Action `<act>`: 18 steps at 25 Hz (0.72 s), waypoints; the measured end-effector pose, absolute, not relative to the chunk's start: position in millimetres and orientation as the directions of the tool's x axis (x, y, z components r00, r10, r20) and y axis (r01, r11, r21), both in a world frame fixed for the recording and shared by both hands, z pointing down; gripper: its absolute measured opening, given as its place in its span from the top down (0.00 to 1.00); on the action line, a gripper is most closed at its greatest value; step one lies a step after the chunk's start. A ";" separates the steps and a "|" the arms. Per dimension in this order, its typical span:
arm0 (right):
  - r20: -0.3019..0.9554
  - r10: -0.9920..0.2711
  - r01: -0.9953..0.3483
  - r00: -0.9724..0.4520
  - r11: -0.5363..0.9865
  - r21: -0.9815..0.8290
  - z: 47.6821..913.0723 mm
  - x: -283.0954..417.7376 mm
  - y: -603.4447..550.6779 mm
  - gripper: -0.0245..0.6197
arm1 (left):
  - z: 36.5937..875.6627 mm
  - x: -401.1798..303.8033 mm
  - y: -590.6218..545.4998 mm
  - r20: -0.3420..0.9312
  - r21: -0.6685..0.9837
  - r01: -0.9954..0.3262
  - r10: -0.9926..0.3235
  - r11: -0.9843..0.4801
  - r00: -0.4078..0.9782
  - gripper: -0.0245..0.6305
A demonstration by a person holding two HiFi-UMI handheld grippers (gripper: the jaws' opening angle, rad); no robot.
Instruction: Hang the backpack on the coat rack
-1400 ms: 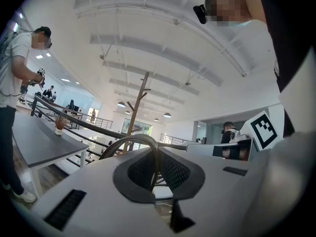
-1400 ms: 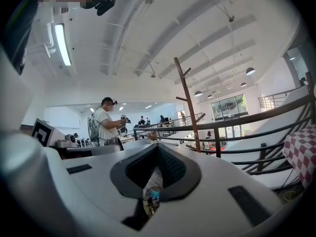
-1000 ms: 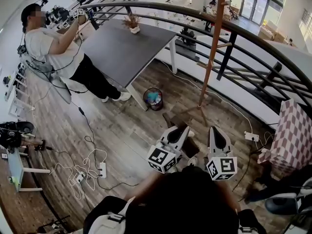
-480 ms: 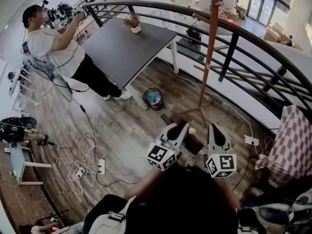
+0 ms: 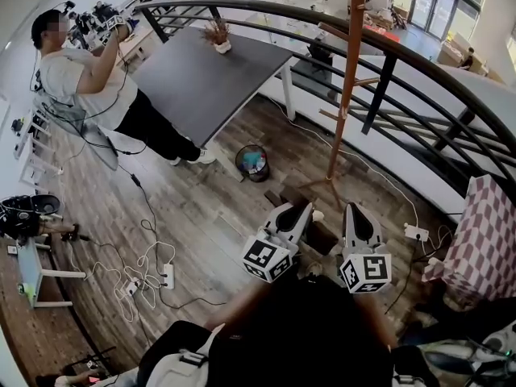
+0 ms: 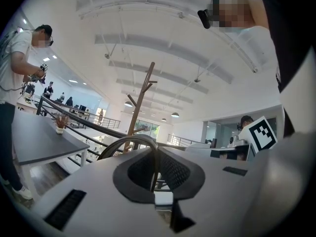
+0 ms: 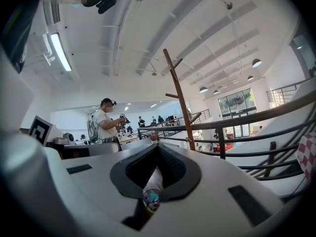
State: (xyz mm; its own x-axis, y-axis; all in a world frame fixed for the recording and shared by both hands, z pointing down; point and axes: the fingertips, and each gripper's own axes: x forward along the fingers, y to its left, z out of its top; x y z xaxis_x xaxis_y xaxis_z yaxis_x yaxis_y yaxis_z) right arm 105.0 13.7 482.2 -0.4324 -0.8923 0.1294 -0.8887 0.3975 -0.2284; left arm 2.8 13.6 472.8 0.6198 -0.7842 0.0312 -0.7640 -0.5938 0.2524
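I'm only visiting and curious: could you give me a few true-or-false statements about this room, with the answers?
1. Something already hangs on the coat rack. False: its pegs are bare.
2. A small plant stands on the dark table. True.
3. Both grippers are wide open. False: the left gripper and the right gripper each have their jaws together, holding nothing.
4. A waste bin stands on the wooden floor near the table. True.

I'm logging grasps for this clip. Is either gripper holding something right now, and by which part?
Nothing is held. The left gripper and right gripper both have jaws closed together with nothing between.
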 end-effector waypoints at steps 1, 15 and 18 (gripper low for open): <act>0.130 -0.894 -0.890 -0.430 0.395 -0.228 483.1 103.8 10.4 0.94 | 474.7 2.0 9.8 0.032 0.254 -0.763 -0.783 -0.594 0.621 0.94; 0.135 -0.912 -0.910 -0.386 0.353 -0.215 484.8 87.1 -54.5 0.94 | 484.0 -10.4 -51.3 0.040 0.267 -0.720 -0.739 -0.641 0.673 0.94; 0.134 -0.916 -0.914 -0.377 0.345 -0.211 486.0 82.2 -69.0 0.94 | 484.8 -16.3 -66.3 0.035 0.270 -0.713 -0.733 -0.647 0.679 0.94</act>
